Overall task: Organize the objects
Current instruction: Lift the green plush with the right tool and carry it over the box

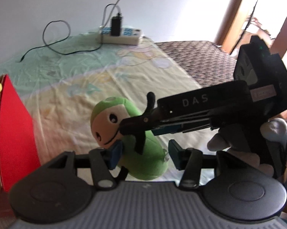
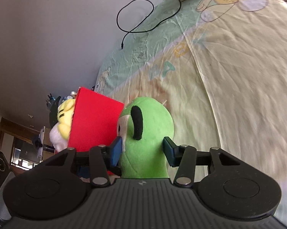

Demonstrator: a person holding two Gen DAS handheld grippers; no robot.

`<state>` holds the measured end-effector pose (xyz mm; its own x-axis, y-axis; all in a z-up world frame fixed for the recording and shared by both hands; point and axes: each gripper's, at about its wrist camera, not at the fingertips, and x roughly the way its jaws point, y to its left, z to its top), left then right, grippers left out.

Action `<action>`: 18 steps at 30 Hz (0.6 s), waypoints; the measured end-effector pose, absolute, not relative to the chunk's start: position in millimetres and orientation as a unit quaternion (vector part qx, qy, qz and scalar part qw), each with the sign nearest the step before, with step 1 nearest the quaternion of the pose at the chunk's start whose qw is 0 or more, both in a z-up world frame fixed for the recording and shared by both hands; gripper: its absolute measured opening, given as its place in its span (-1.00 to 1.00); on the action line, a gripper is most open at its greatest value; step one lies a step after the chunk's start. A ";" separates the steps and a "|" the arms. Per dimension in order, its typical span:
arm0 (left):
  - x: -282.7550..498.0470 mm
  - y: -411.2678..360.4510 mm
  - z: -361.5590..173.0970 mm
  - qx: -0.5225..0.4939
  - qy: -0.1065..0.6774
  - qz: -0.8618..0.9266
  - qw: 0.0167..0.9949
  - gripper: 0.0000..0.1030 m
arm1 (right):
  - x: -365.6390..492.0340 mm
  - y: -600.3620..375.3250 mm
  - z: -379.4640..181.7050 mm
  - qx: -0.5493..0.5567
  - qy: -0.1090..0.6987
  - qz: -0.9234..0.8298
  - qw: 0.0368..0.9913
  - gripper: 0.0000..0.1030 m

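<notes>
My right claw (image 2: 142, 150) brackets the green plush (image 2: 147, 133), pads not yet pressing, my left claw (image 1: 143, 154) open and empty; I should squeeze mid-body, then lift toward the red box (image 2: 95, 122) at nine o'clock.

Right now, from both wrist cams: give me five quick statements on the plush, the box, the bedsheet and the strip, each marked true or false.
1. The green plush toy sits between the right gripper fingers. True.
2. The red box is empty. False: a yellow plush sticks out of it.
3. A black charger is plugged into the power strip. True.
4. The plush rests on a bare wooden floor. False: a printed bedsheet lies beneath it.
5. The power strip lies right beside the red box. False: it lies at the far edge by the wall.
</notes>
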<state>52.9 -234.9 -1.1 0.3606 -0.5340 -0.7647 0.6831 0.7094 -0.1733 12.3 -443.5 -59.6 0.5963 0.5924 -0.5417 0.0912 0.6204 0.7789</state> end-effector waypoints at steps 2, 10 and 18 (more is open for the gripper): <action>41.2 -227.8 8.2 0.079 0.414 -0.389 0.819 0.03 | -1.6 -438.9 -51.5 0.410 0.413 0.159 0.797 -0.04; 9.6 -174.2 57.5 0.062 0.335 -0.424 0.839 0.03 | -15.5 -397.0 -5.0 0.415 0.364 0.186 0.813 -0.06; 6.6 -81.2 118.9 0.032 0.254 -0.418 0.872 0.03 | 15.4 -322.6 49.0 0.419 0.303 0.272 0.812 -0.06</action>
